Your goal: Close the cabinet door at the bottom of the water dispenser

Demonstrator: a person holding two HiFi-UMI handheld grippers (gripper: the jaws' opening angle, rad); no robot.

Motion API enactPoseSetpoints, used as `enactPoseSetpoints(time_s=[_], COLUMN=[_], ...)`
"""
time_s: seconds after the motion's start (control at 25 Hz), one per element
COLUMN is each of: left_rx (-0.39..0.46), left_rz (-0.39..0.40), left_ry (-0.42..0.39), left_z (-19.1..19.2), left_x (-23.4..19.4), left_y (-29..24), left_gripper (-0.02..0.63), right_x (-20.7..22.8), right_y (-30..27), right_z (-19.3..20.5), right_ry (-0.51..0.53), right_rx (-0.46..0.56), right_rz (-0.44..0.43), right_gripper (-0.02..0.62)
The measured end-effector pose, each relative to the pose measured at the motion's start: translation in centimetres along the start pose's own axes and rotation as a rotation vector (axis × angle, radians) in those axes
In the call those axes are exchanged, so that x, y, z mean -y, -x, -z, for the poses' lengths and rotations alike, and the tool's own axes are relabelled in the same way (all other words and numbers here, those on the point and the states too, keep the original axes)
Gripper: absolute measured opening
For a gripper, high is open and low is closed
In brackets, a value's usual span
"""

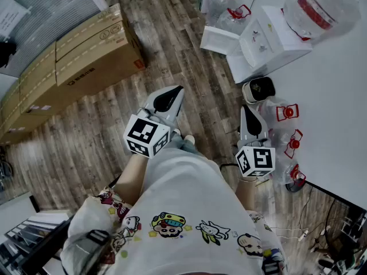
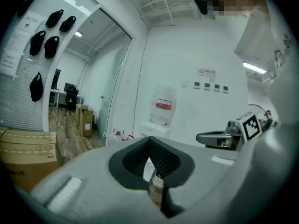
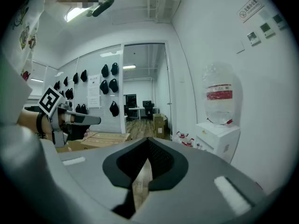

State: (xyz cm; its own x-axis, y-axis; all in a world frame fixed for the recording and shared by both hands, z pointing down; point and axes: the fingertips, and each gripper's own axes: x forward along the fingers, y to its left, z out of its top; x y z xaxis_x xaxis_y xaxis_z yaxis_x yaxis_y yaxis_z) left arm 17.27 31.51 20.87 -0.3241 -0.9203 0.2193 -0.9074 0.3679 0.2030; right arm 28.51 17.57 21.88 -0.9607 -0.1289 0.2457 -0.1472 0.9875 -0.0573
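Note:
The white water dispenser (image 1: 269,39) stands against the wall at the upper right, with a clear bottle (image 1: 321,4) on top. Its bottom cabinet door (image 1: 219,39) stands swung open toward the left. Both grippers are held in front of the person's body, well short of the dispenser. My left gripper (image 1: 176,90) is shut and empty, and so is my right gripper (image 1: 245,110). From the left gripper (image 2: 150,141) the dispenser (image 2: 159,127) shows far ahead, with the right gripper (image 2: 219,137) beside it. Beyond the right gripper (image 3: 148,143), the dispenser (image 3: 217,134) is at the right.
Long cardboard boxes (image 1: 86,50) lie on the wooden floor at the left. Water bottles (image 1: 229,10) stand beside the dispenser, more empty ones (image 1: 284,122) along the wall at the right. A small white device (image 1: 258,89) sits on the floor near the dispenser.

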Motion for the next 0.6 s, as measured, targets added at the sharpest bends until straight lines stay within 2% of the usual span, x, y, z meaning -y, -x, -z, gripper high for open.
enactPoseSetpoints(time_s=[0.4, 0.6], left_rx=[0.022, 0.04], left_rz=[-0.061, -0.084], left_ry=[-0.027, -0.018], left_z=[0.2, 0.0], left_x=[0.5, 0.7], left_y=[1.4, 1.7], left_gripper=[0.003, 0.041], right_x=[0.7, 0.6], right_y=[1.3, 1.5], right_z=[-0.3, -0.3], right_ry=[-0.031, -0.053], right_rx=[0.06, 0.075], right_rz=[-0.008, -0.049], right_gripper=[0.014, 0.048])
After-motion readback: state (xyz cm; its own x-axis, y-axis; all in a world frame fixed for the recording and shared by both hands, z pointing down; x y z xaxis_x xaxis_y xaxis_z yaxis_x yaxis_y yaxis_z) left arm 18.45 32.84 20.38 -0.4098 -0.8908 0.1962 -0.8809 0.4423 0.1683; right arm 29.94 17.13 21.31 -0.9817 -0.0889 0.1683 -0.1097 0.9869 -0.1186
